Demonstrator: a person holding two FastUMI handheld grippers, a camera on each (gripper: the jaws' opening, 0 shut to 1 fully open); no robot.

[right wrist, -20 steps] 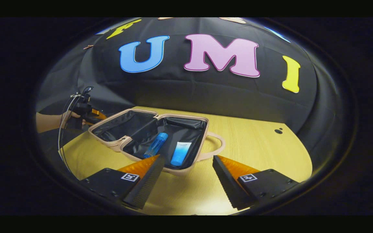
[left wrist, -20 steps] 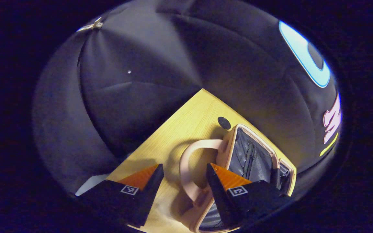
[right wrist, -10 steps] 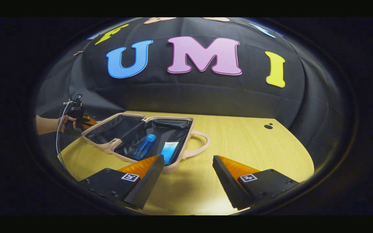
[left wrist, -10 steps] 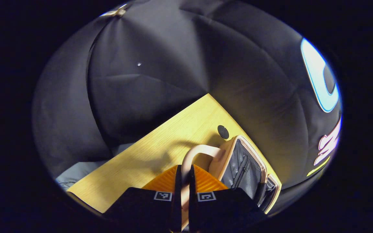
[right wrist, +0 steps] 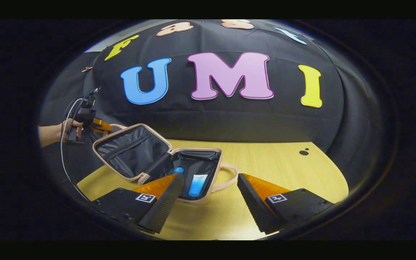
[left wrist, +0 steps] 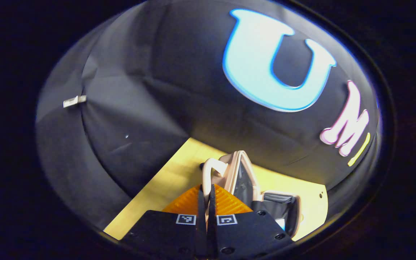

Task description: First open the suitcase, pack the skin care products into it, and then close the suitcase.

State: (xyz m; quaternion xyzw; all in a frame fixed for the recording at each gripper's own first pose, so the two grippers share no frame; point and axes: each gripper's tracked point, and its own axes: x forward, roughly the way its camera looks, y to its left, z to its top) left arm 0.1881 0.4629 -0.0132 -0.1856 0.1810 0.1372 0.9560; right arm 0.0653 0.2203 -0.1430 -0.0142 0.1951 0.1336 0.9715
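Note:
The pink suitcase (right wrist: 198, 201) lies open on the wooden table (right wrist: 284, 173), with its lid (right wrist: 132, 150) raised at a slant. Inside the black-lined base lie a blue bottle (right wrist: 177, 170) and a light blue tube (right wrist: 196, 184). In the left gripper view my left gripper (left wrist: 207, 191) is shut on the lid's pink handle (left wrist: 211, 168), beside the lid (left wrist: 242, 173). The right gripper view shows that left gripper (right wrist: 101, 125) at the lid's top, held by a hand (right wrist: 67, 128). My right gripper (right wrist: 210, 176) stands open over the table, just in front of the base, holding nothing.
The base's own handle (right wrist: 229, 178) juts toward the table's middle. Two small black dots (right wrist: 303, 152) mark the table at the far right. A cable (right wrist: 65, 159) hangs from the left gripper past the table's left edge. Bare wood stretches to the right of the suitcase.
My left gripper closed on the lid's handle and lifted it, so the lid swung up from flat to a slant. The right gripper stayed open with little shift.

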